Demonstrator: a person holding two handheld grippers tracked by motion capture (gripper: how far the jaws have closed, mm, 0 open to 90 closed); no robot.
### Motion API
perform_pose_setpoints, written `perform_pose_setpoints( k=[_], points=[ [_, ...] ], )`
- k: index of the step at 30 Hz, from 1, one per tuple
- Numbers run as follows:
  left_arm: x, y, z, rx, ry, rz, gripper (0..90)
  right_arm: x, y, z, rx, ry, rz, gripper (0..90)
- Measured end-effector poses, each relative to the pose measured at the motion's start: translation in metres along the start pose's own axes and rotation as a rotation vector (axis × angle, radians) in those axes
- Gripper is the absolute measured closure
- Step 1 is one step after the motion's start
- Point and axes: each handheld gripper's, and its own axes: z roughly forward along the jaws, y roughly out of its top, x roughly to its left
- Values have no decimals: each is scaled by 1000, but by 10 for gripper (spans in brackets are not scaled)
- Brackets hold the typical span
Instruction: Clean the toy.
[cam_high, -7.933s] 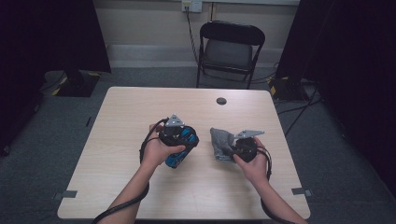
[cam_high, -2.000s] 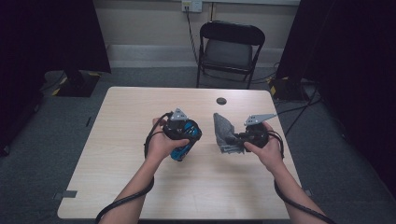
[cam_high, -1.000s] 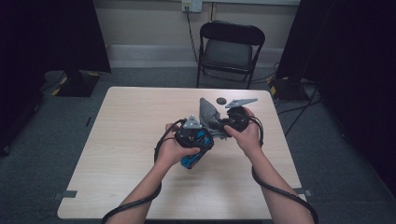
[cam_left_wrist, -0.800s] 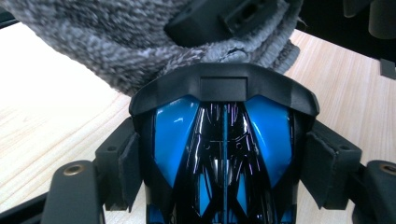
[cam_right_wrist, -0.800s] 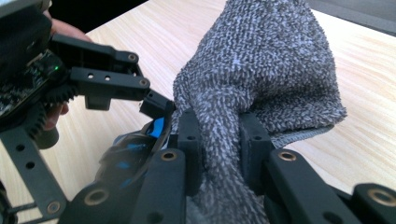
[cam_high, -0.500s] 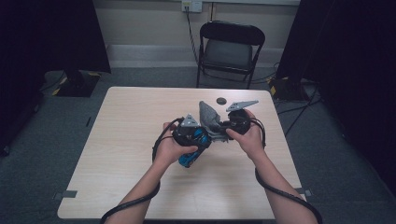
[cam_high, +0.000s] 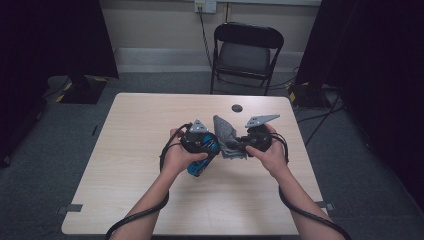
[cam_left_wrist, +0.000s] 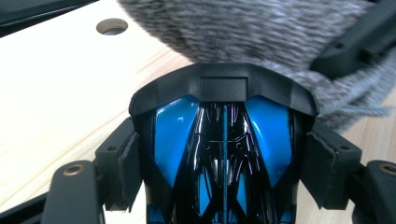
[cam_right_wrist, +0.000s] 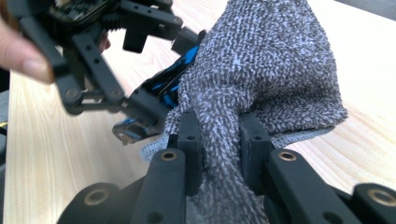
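Observation:
My left gripper (cam_high: 201, 141) is shut on a glossy blue and black plastic object (cam_high: 196, 168), shaped like a computer mouse, and holds it a little above the table. In the left gripper view the pads (cam_left_wrist: 129, 167) press on both sides of the object (cam_left_wrist: 224, 140). My right gripper (cam_high: 241, 145) is shut on a bunched grey terry cloth (cam_high: 226, 134). In the right gripper view the cloth (cam_right_wrist: 266, 60) rises from between the jaws of the right gripper (cam_right_wrist: 219, 140) and lies against the blue object (cam_right_wrist: 180, 70), which the left gripper (cam_right_wrist: 116, 60) holds.
The light wooden table (cam_high: 140, 130) has a small round hole (cam_high: 237, 108) near its far edge. A black folding chair (cam_high: 247, 50) stands behind the table. Dark curtains hang at both sides, and cables trail from both grippers over the front edge.
Two seconds ago the right gripper held the cloth apart, at the right. It has since brought the cloth against the blue object. Over the last second both hands have stayed nearly still.

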Motion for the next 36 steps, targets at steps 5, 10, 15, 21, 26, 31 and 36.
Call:
perform_pose_setpoints(
  k=[5,10,15,21,26,31,36],
  points=[
    [5,-1,-1,-2,23,-11,255,5,-5,1,17,12,-23,745],
    [10,-1,-3,-10,36,-28,255,11,-10,3,27,28,-37,745],
    [13,1,-5,-12,47,-33,255,16,-15,5,12,44,-41,745],
    [18,2,-9,-25,61,-48,255,15,-25,7,21,62,-27,745],
    [22,5,-14,-36,67,-55,255,13,-33,8,42,53,-23,744],
    [20,9,-18,-44,64,-46,255,4,-38,5,31,10,12,744],
    [18,12,-19,-49,62,-38,255,-3,-36,0,11,-24,39,744]
  ],
)
